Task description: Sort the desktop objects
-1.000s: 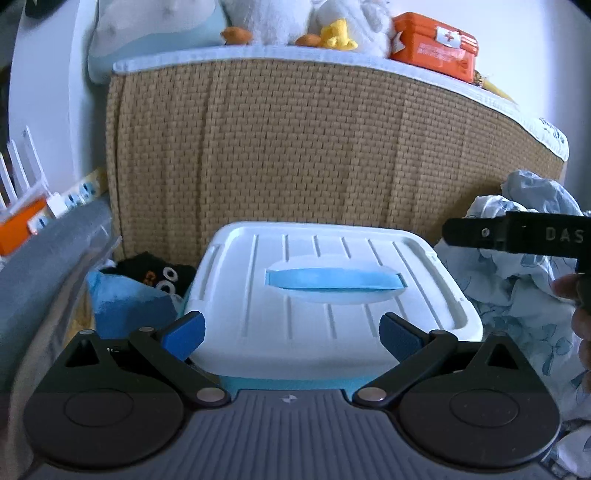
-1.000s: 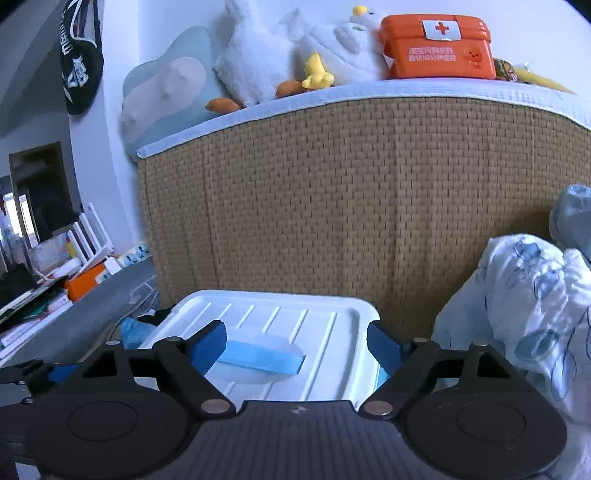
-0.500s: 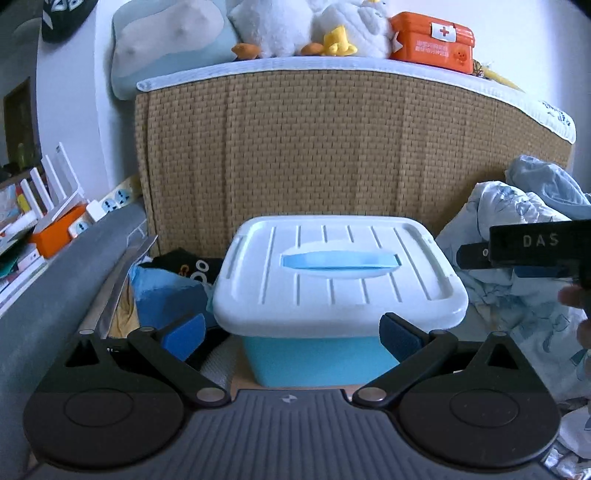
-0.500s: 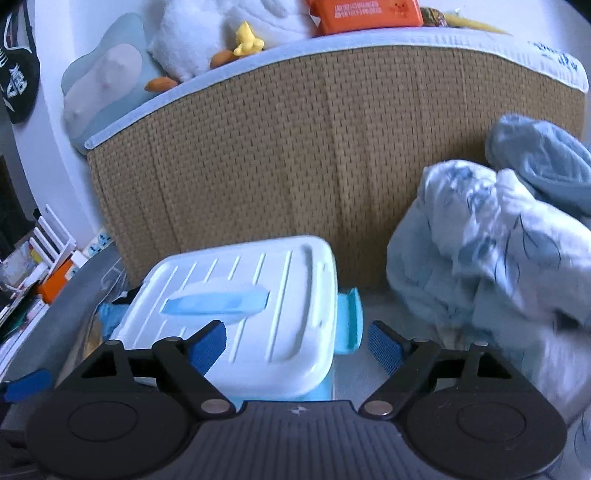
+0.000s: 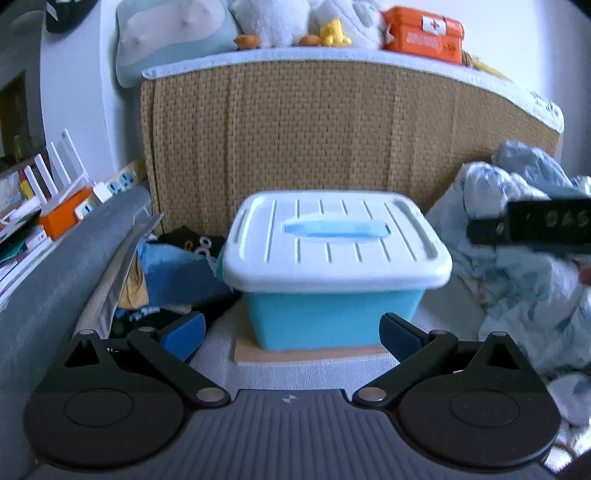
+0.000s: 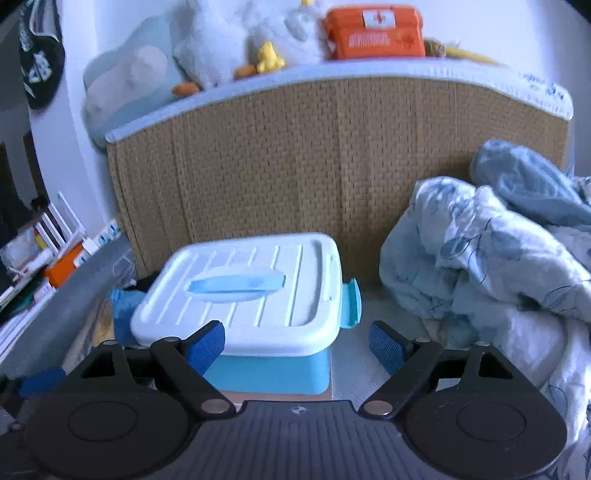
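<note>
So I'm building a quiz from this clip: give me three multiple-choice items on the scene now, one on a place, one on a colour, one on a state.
1. Where is the first-aid case?
A. on top of the woven headboard
B. on the storage box
C. on the crumpled bedding

2. What colour is the storage box's lid?
A. orange
B. white
C. black

3. How do the jaws of the left gripper and right gripper stand?
A. both shut on the lid
B. one shut on the handle
C. both open, holding nothing

Key: 1 A, it sits beside the plush toys up there; 2 B, white above a blue body; 3 C, blue pads wide apart, clear of the box.
</note>
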The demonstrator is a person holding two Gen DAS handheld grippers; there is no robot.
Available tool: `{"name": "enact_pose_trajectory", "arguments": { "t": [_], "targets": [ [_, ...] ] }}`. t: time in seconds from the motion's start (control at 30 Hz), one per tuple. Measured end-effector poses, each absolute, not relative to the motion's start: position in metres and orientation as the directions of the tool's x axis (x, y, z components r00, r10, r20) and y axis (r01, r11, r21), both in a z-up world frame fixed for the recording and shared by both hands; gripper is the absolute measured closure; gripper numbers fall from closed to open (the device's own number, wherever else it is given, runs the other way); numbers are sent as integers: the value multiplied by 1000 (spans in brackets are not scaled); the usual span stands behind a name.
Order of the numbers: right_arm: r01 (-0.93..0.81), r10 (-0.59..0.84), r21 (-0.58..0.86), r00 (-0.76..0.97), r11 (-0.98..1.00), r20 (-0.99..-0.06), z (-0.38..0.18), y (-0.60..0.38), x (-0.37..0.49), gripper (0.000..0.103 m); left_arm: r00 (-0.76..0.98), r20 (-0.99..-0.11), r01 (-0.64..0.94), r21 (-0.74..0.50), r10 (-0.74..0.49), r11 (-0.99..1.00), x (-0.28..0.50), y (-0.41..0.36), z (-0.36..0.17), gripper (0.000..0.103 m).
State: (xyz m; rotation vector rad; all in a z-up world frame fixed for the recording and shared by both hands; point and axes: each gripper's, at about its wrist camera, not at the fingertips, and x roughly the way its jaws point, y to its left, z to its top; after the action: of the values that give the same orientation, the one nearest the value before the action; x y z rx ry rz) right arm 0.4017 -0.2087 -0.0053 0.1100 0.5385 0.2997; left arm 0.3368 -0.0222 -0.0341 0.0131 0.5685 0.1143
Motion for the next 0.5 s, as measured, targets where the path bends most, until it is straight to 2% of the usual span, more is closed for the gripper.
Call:
{"name": "enact_pose_trajectory", "arguments": {
  "t": [0.2, 0.33, 0.4, 0.5],
  "targets": [
    [-222, 240, 94, 847, 970, -474, -6, -198, 369, 15, 819, -571, -69, -3, 55, 998, 317, -16, -36, 0],
    [-227, 258, 123, 822, 966, -508, -8, -196, 359, 15, 803, -596, -70, -54, 24, 996, 306, -10, -35, 0],
    [-214, 255, 140, 821, 967, -511, -7, -198, 353, 15, 801, -598, -87, -64, 32, 994, 301, -6, -35, 0],
    [-196, 211, 82, 841, 977, -498, -5, -196, 340, 15, 810, -585, -106, -73, 44, 992, 292, -1, -33, 0]
  ]
}}
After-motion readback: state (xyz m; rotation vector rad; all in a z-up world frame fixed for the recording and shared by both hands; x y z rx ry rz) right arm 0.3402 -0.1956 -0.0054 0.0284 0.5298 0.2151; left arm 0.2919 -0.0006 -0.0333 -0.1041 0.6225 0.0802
